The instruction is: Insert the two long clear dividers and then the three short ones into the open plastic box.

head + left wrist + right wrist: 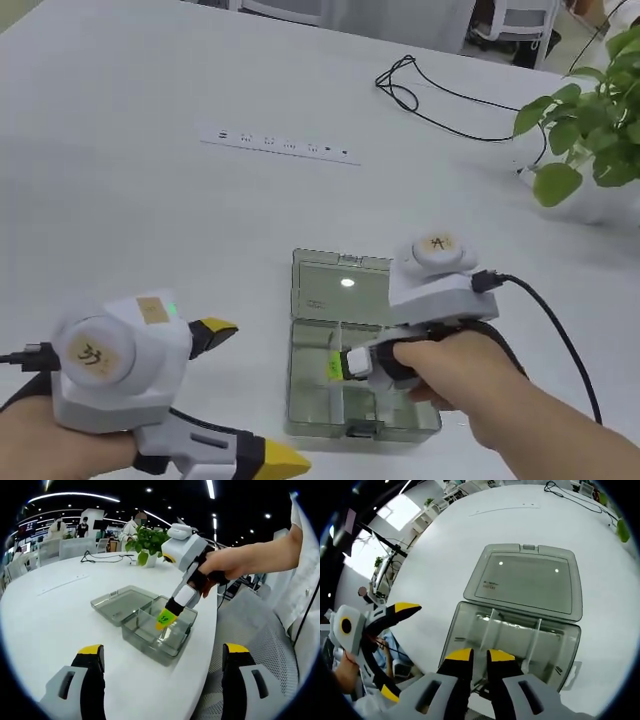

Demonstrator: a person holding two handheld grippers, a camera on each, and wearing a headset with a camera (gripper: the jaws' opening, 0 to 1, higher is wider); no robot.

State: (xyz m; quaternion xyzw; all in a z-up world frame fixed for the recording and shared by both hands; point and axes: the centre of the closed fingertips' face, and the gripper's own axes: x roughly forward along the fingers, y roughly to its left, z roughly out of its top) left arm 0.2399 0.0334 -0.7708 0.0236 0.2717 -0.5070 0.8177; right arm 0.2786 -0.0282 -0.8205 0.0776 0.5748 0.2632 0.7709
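Two clear dividers [489, 625] stand upright in the base of the open box [454, 632], just ahead of your right gripper's [480, 655] fingers. Those fingers are narrow, nearly together, and dipped into the base. The near end of the left-hand one runs into the slim gap between them (pinched or not: cannot tell). The right-hand divider [536, 637] stands to the right of the fingertips, apart from them. Beyond the fingers the lid [525, 580] lies open and flat on the table [120, 200], joined to the far edge of the base.

In the left gripper view, the right gripper [165, 620] slants down with its tip inside the box [145, 642].

Your left gripper [248, 392] is spread wide with nothing between its fingers. It sits left of the box [300, 400], not touching it. Seen along its fingers, the box lies ahead, between the two tips.

Well beyond both sets of fingers are a power strip [278, 143], a black cable [440, 100] and a potted plant [590, 120].
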